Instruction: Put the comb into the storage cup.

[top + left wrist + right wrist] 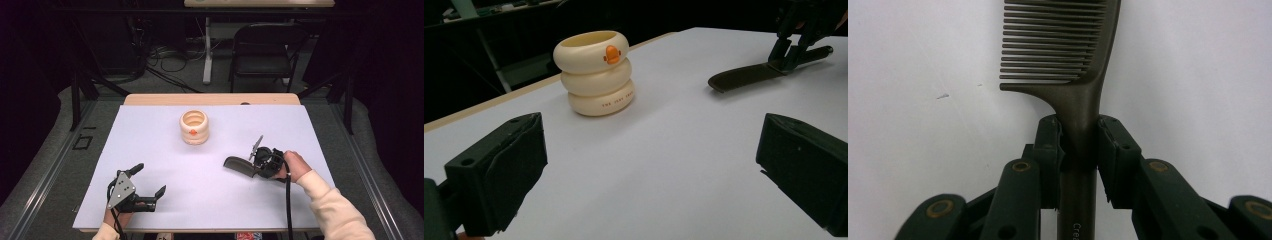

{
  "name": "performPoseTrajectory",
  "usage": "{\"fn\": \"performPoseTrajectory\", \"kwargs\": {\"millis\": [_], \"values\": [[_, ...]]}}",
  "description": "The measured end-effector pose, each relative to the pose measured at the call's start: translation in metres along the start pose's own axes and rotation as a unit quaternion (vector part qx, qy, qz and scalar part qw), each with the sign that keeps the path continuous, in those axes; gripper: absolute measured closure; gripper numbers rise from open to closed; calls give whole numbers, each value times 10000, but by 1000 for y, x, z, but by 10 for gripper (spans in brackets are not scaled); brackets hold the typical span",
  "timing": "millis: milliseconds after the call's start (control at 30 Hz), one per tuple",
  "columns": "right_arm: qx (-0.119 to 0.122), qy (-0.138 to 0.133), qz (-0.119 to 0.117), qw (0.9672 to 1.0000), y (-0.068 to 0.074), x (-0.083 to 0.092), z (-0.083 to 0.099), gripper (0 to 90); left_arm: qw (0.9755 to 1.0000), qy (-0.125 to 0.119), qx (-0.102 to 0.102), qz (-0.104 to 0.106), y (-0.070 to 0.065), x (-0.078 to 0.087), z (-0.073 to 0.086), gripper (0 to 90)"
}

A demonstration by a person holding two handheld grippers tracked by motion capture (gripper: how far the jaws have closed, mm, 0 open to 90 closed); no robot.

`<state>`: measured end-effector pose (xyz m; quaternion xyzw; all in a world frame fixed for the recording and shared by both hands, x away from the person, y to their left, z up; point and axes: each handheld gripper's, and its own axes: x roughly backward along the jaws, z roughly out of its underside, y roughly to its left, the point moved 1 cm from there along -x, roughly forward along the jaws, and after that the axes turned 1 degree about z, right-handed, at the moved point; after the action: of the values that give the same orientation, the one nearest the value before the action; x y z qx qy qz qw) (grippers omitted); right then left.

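A dark brown comb (239, 164) lies flat on the white tabletop at the right, teeth end pointing left. My right gripper (255, 168) is shut on its handle; in the right gripper view both pads press the handle's sides, with the comb (1063, 50) stretching ahead of the right gripper (1080, 135). A cream cup (194, 127) made of three stacked rings, with an orange duck mark, stands upright near the far middle. My left gripper (149, 180) rests near the front left, open and holding nothing. In the left gripper view the left gripper (649, 165) faces the cup (596, 75) and the comb (749, 76).
The white sheet (200, 205) covers most of the table, with a strip of bare wood (210, 99) along the far edge. A black folding chair (265, 47) and cables stand on the floor beyond the table.
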<state>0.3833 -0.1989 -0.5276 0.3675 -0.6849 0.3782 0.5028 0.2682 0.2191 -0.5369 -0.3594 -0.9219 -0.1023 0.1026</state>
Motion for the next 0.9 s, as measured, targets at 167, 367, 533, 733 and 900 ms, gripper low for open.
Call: {"fn": "performPoseTrajectory", "kwargs": {"millis": [167, 367, 533, 733, 900], "values": [[-162, -248, 5, 9996, -2, 5, 2, 721, 10000, 6, -6, 2, 0, 0, 0, 0], [-341, -548, -16, 9979, -3, 11, 2, 721, 10000, 1, 1, 0, 0, 0, 0, 0], [-445, -704, -26, 9965, -2, 13, 1, 721, 10000, 3, 4, -5, 0, 0, 0, 0], [-511, -943, -54, 9942, -1, 15, -1, 721, 10000, 6, -3, 3, 0, 0, 0, 0], [-582, -1100, -88, 9922, 1, 16, -2, 721, 10000, 0, 6, -3, 0, 0, 0, 0]]}}
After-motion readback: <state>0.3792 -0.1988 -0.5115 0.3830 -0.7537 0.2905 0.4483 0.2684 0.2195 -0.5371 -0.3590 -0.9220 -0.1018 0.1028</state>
